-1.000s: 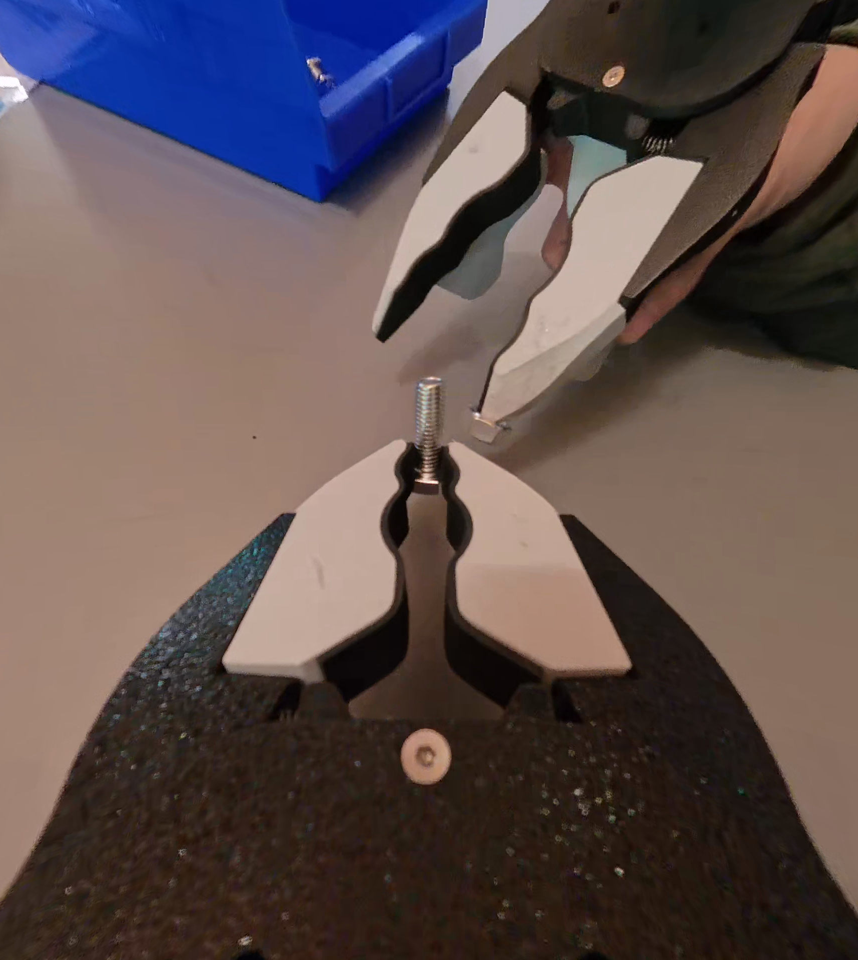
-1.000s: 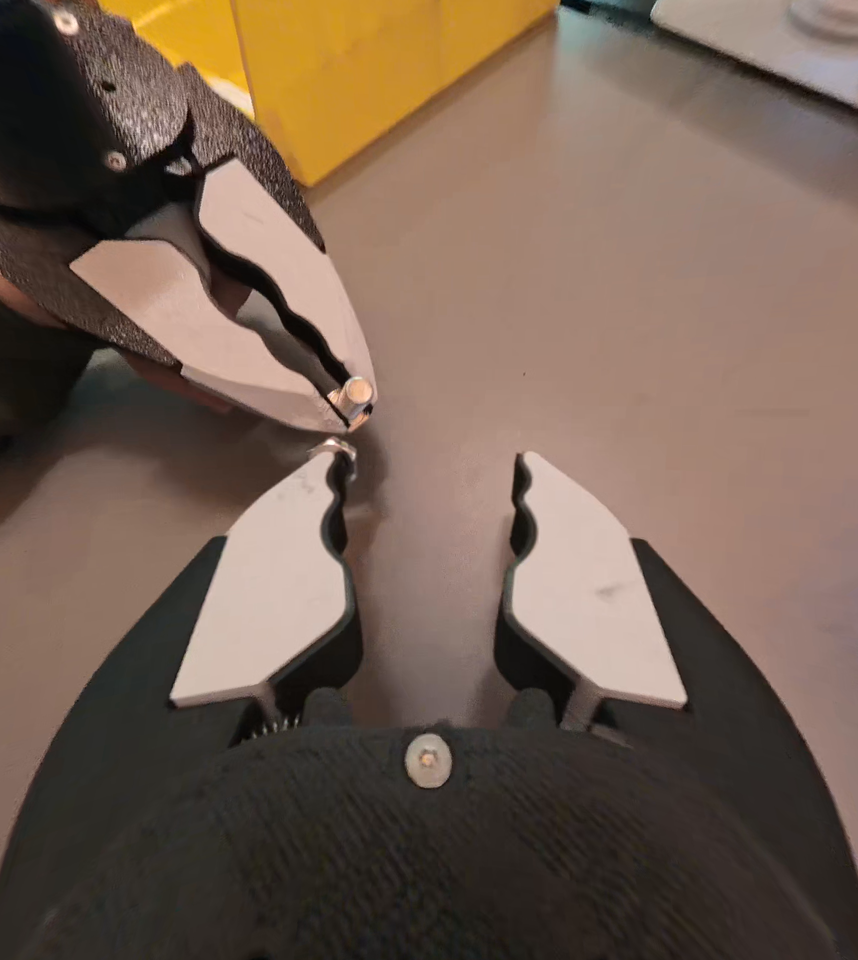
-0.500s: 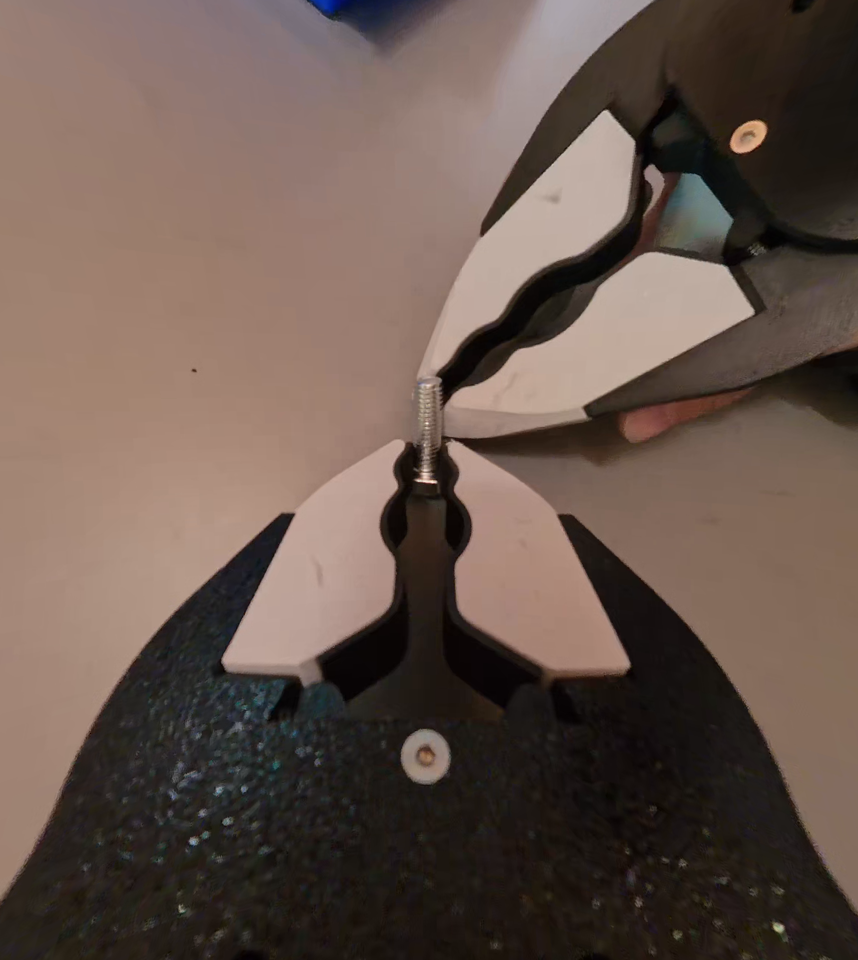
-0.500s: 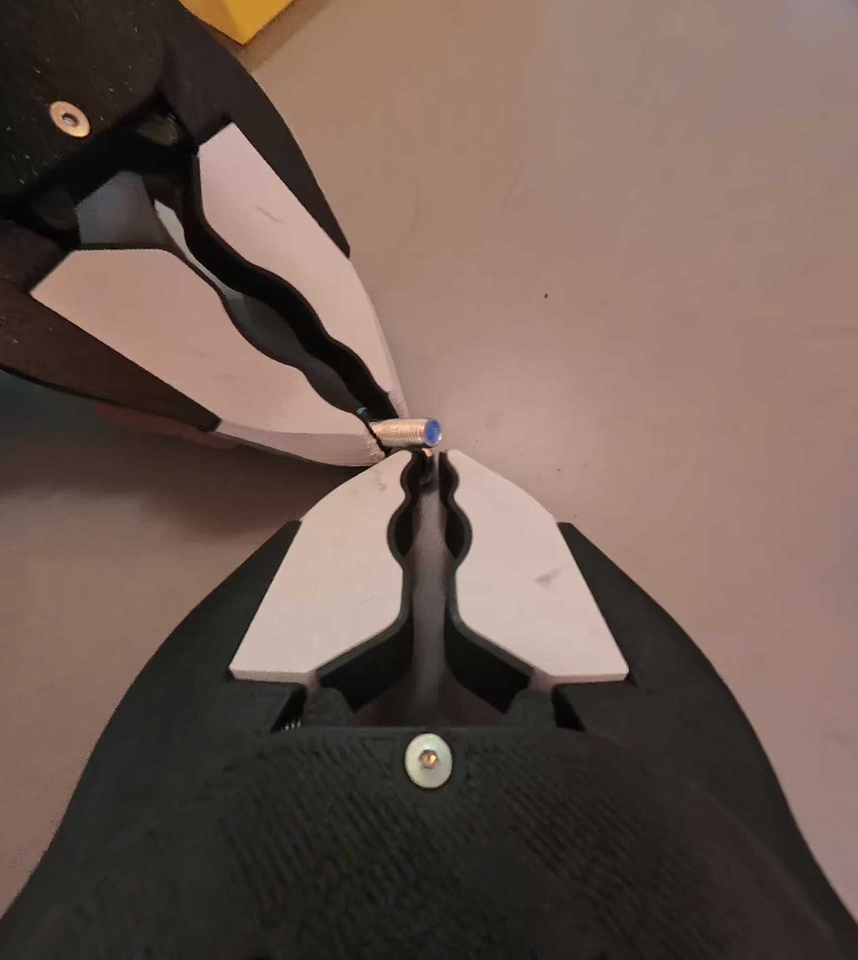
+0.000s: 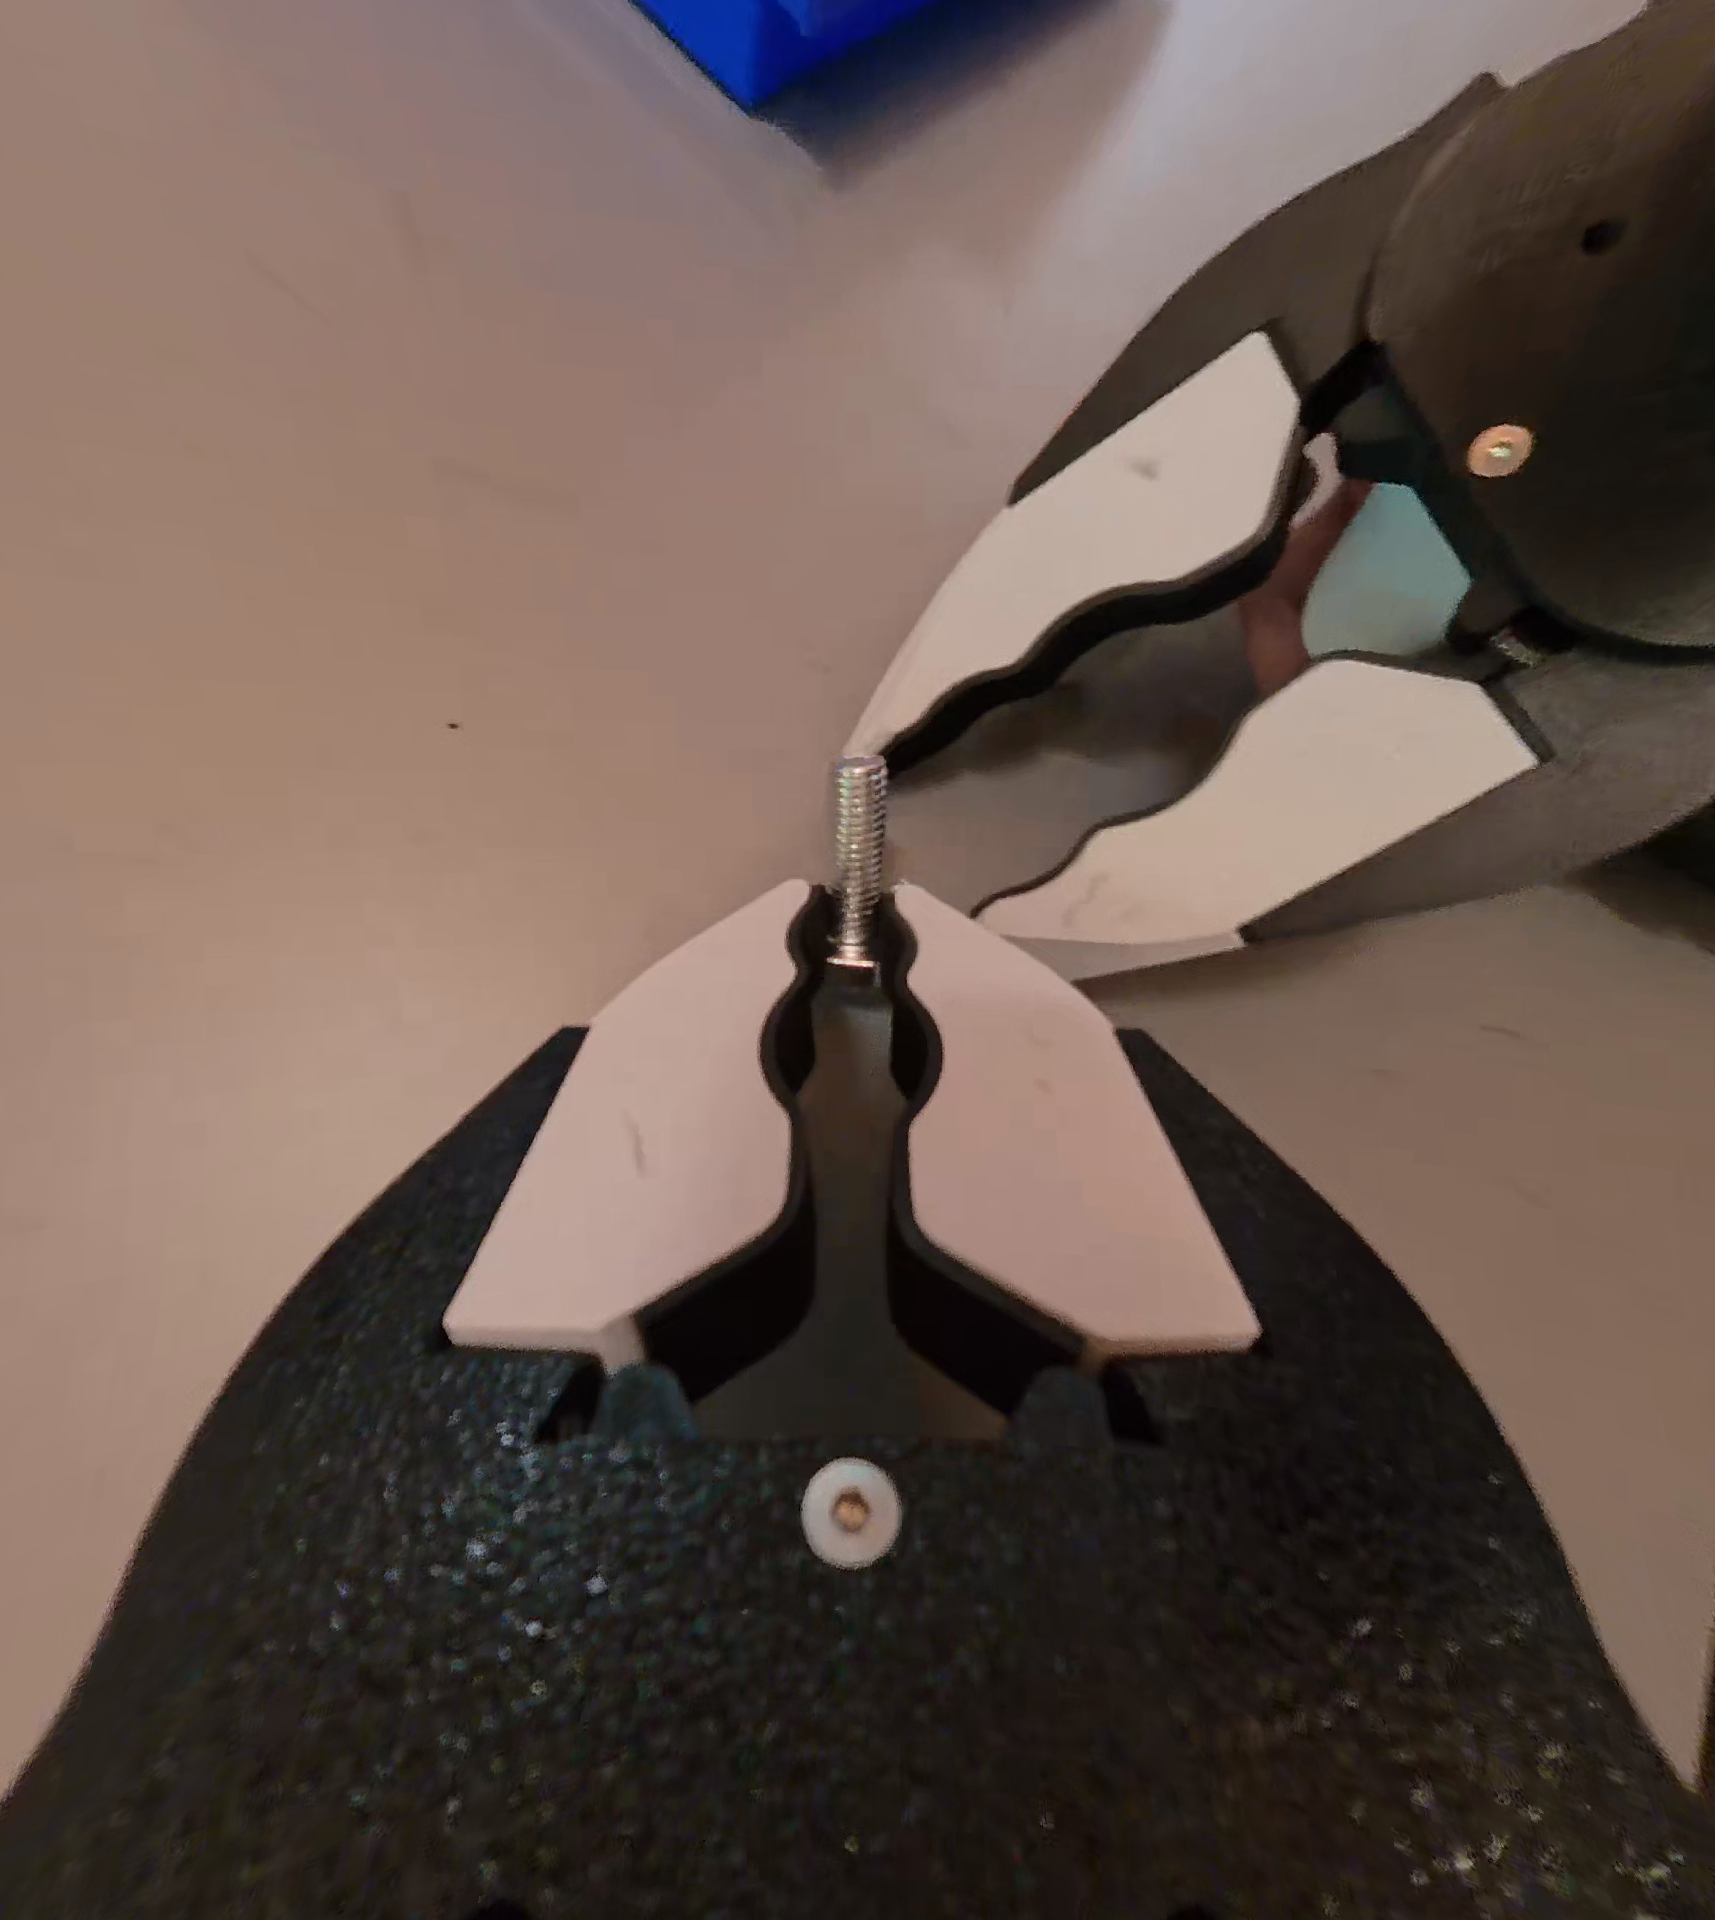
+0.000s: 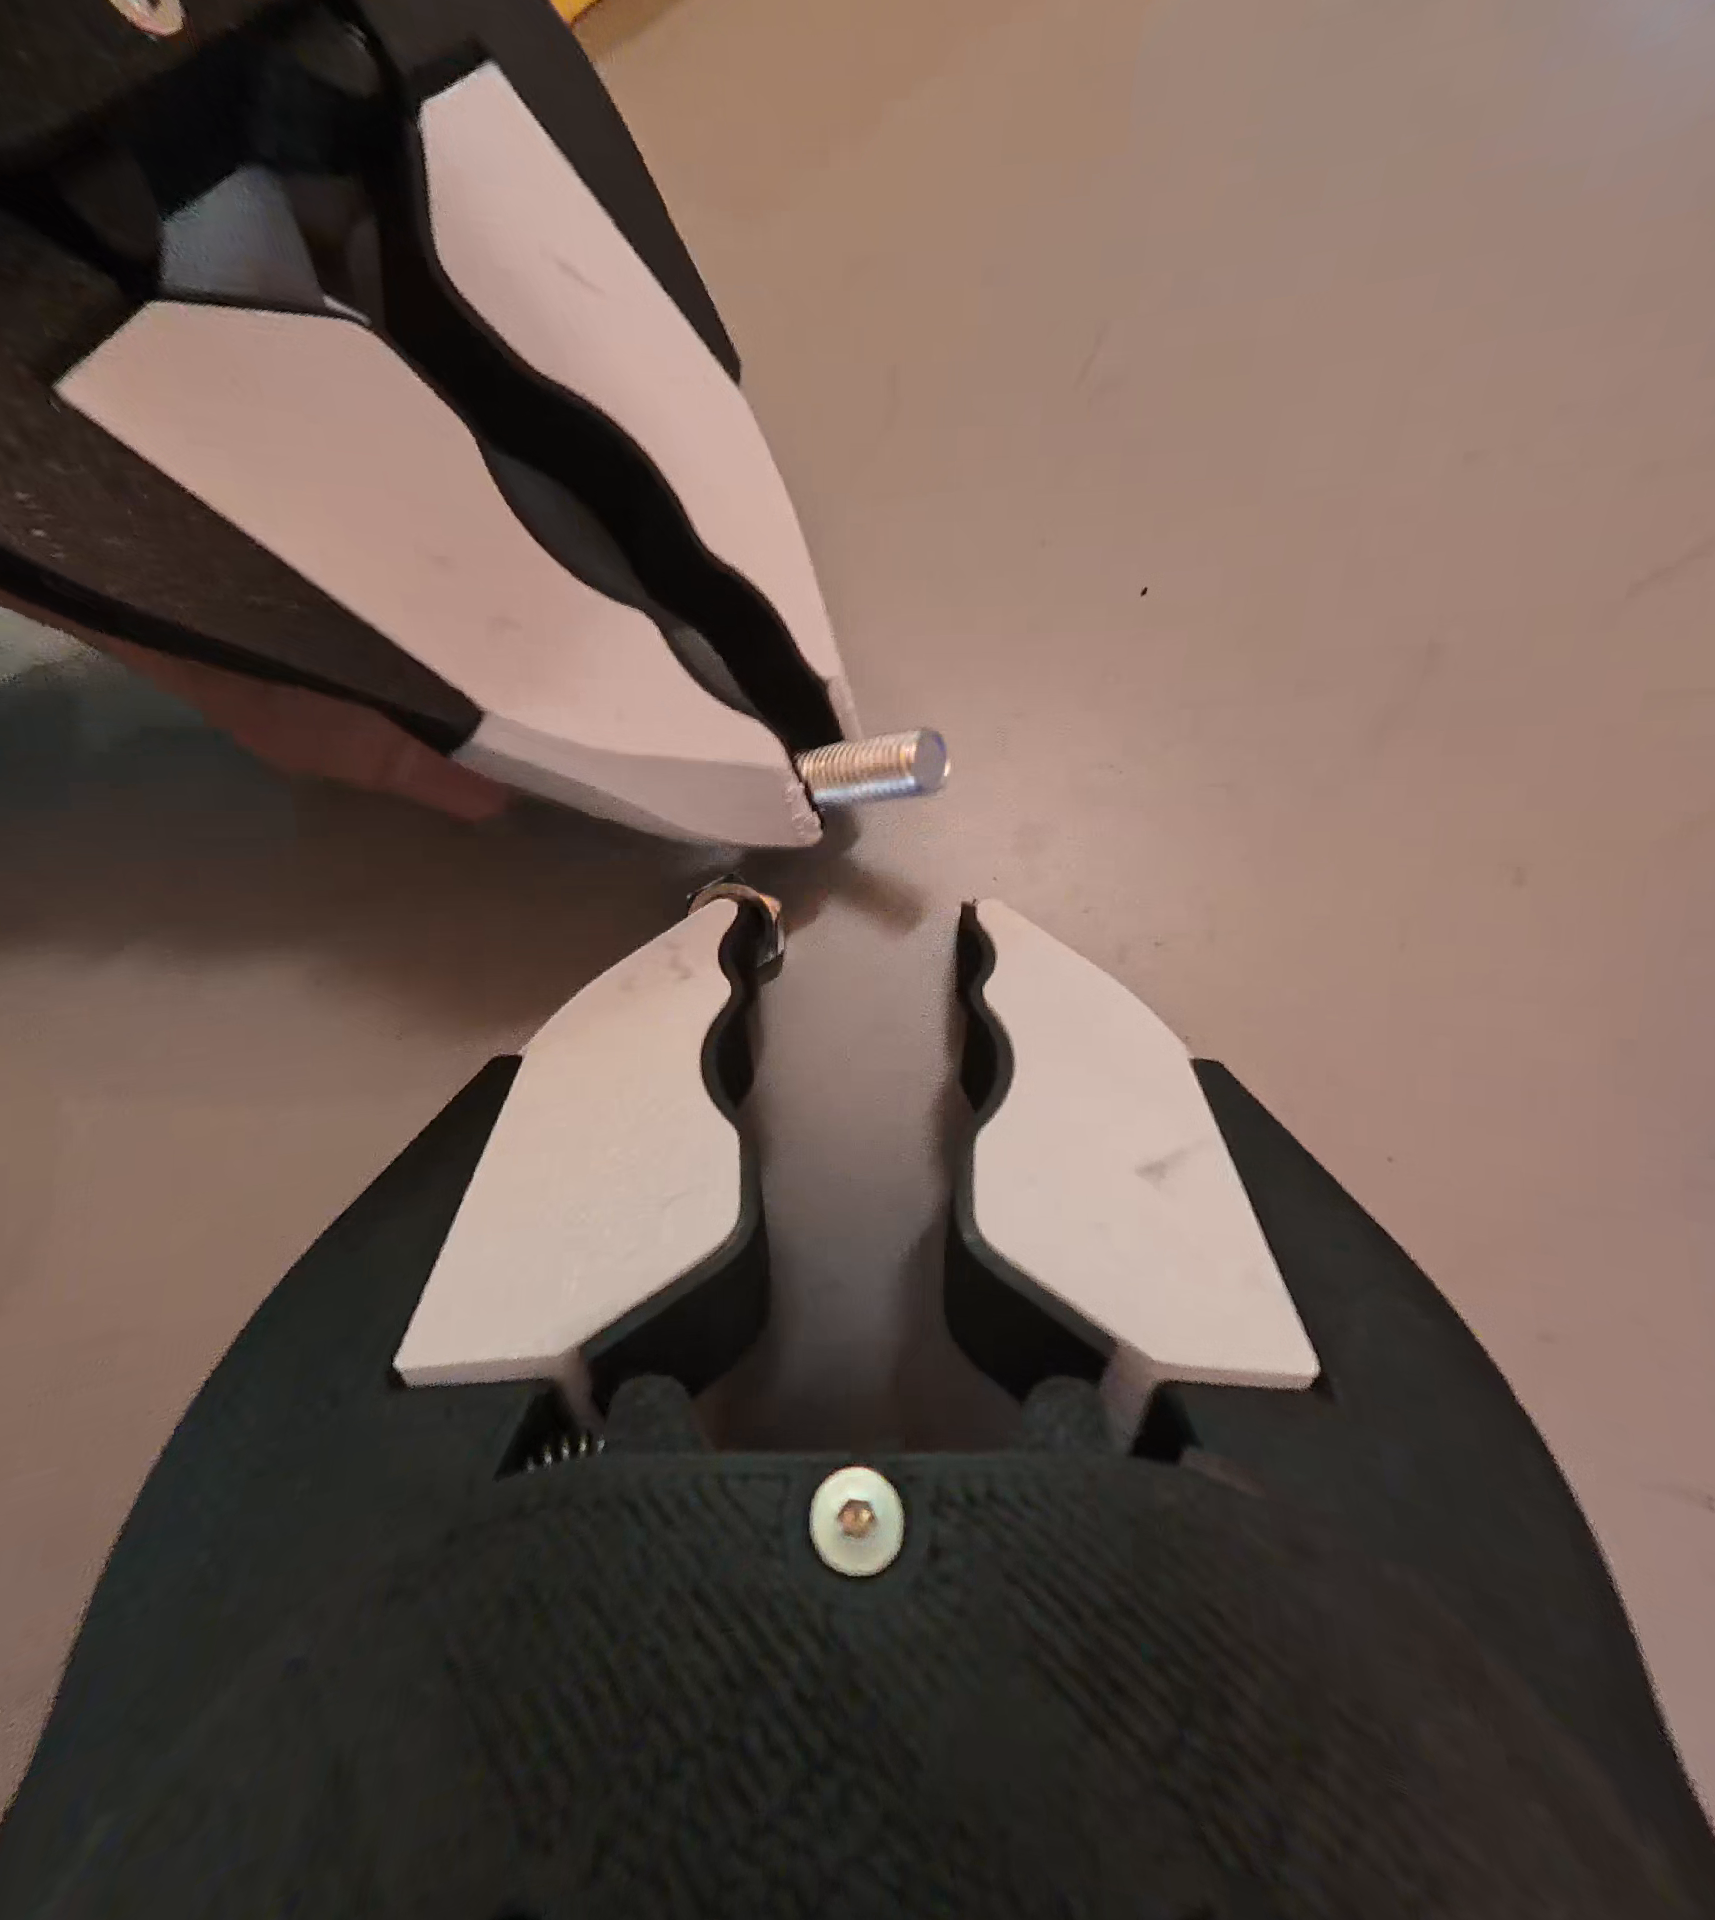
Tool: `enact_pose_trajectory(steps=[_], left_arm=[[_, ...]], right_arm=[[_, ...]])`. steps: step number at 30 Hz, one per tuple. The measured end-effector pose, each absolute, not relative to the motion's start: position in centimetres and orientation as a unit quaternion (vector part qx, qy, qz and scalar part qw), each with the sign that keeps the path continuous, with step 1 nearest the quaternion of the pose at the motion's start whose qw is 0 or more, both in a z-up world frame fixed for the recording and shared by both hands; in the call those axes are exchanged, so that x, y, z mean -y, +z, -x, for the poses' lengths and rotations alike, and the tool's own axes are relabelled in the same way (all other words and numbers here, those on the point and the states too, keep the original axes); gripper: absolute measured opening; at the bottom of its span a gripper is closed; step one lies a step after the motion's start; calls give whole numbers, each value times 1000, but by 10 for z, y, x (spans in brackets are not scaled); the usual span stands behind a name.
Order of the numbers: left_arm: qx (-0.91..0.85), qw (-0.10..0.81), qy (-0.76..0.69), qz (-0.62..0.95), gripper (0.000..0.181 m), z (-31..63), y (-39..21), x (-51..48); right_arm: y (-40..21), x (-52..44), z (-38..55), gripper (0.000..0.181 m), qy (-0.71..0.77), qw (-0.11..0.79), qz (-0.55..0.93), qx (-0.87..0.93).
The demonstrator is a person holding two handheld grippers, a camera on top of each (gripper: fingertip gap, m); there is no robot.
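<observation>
The bolt [image 5: 855, 831] is sitting clamped by its head end between the tips of the left gripper [image 5: 855, 914], whose fingers [image 5: 666, 1132] are drawn in tight around it; its threaded shank is pointing straight out past the tips, along the gripper's own line. In the right wrist view the same bolt [image 6: 872, 774] is lying crosswise, its free end aiming to the right, just above and left of the gap of the right gripper [image 6: 858, 920]. That gripper's fingers [image 6: 1092, 1132] are standing apart with bare bench [image 6: 1352, 520] showing between them, gripping nothing. A small metal nut [image 6: 744, 914] is resting against the tip of its left finger, just below the bolt and apart from the thread; whether it is lying on the bench or clinging to the finger is unclear. From the left wrist view, the right gripper [image 5: 936, 831] is spreading its tips just beside the shank, one near the free end. Farther off, a blue bin [image 5: 759, 52] corner is showing at the bench's far edge.
</observation>
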State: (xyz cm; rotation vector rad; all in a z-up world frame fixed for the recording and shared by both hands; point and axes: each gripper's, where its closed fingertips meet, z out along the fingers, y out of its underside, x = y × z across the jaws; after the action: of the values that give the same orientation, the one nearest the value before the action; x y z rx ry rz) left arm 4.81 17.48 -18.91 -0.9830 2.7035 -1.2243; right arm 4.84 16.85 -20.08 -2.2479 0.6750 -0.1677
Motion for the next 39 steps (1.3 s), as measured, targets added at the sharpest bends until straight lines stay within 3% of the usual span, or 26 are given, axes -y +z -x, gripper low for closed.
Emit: enact_pose_trajectory(steps=[7, 16, 21, 25, 37, 39], left_arm=[[-877, -15, -358, 320, 9, -40, -197, -179], [-866, -62, -368, 334, 9, -33, -195, -178], [-864, -50, -369, 340, 9, -37, -195, -175], [-873, -25, -354, 336, 9, -38, -195, -174], [-881, 22, -335, 334, 9, -45, -200, -169], [-875, 22, -345, 339, 9, -49, -200, -167]], right_arm=[[-201, -169, -46, 43, -68, 384, 884, -256], [-201, -167, -49, 38, -75, 389, 882, -254], [-200, -166, -50, 34, -78, 391, 880, -259], [-200, -171, -41, 6, -52, 394, 883, -249], [-200, -161, -44, 5, -78, 380, 883, -263], [-195, -179, -17, 6, 26, 415, 875, -249]])
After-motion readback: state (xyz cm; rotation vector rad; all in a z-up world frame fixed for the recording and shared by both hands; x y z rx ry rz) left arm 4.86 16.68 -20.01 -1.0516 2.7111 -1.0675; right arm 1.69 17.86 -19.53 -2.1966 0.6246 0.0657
